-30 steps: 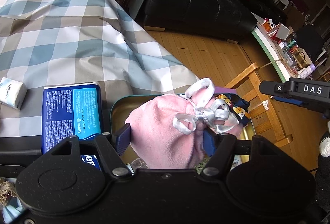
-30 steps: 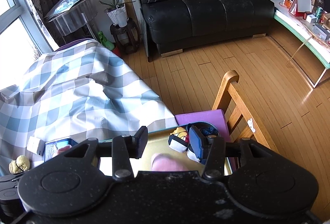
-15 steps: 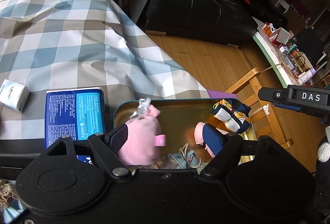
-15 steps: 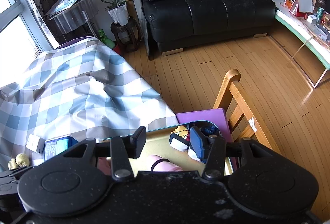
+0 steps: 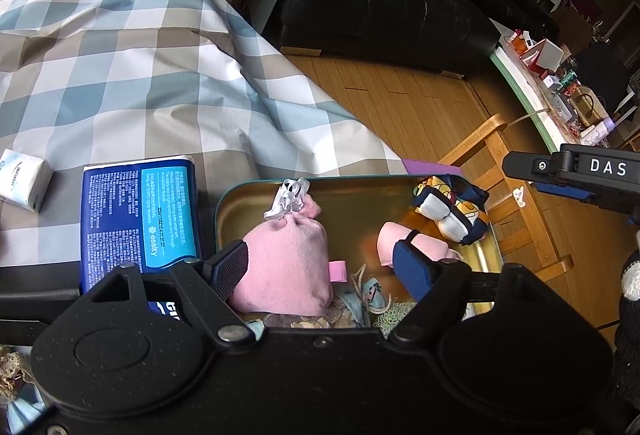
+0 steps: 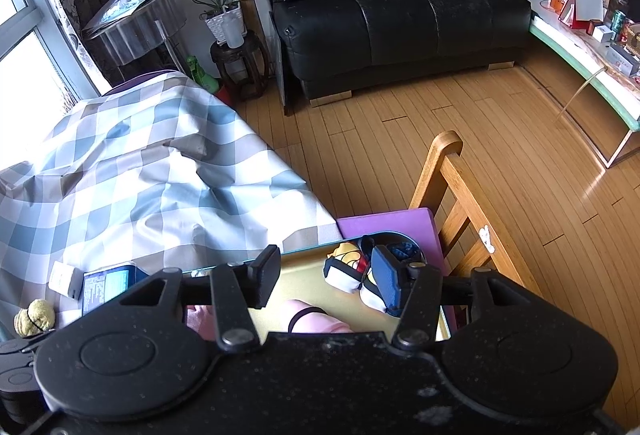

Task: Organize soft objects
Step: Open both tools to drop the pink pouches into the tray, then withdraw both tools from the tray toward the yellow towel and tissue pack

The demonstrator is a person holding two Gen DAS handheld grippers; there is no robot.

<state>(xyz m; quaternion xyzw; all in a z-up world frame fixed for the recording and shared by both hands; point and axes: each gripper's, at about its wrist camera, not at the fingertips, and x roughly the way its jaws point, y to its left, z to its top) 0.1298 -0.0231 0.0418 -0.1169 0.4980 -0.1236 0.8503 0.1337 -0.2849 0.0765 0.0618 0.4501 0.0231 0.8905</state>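
Note:
A gold tin tray (image 5: 320, 182) with a teal rim lies under both grippers. In it, on the left, rests a pink pouch (image 5: 284, 259) tied with a silver ribbon (image 5: 290, 197). My left gripper (image 5: 320, 261) is open over it; the pouch leans by the left pad, far from the right one. A second pink soft piece (image 5: 390, 239) with a black band lies by the right finger. A navy, white and yellow soft toy (image 5: 448, 211) sits in the tray's far right corner. My right gripper (image 6: 326, 273) is opening above the tray (image 6: 304, 275), gripping nothing; the toy (image 6: 344, 271) lies beyond its fingers.
A blue tissue pack (image 5: 136, 211) and a small white packet (image 5: 24, 181) lie left of the tray on the checked cloth (image 5: 120, 75). A yellow-green plush (image 6: 34, 317) sits further left. A wooden chair (image 6: 460, 195) stands right of the tray; a black sofa (image 6: 400, 15) is beyond.
My left gripper opened and let go of the pink pouch, which dropped from between the fingers into the left side of the tray. The right jaws spread slightly wider.

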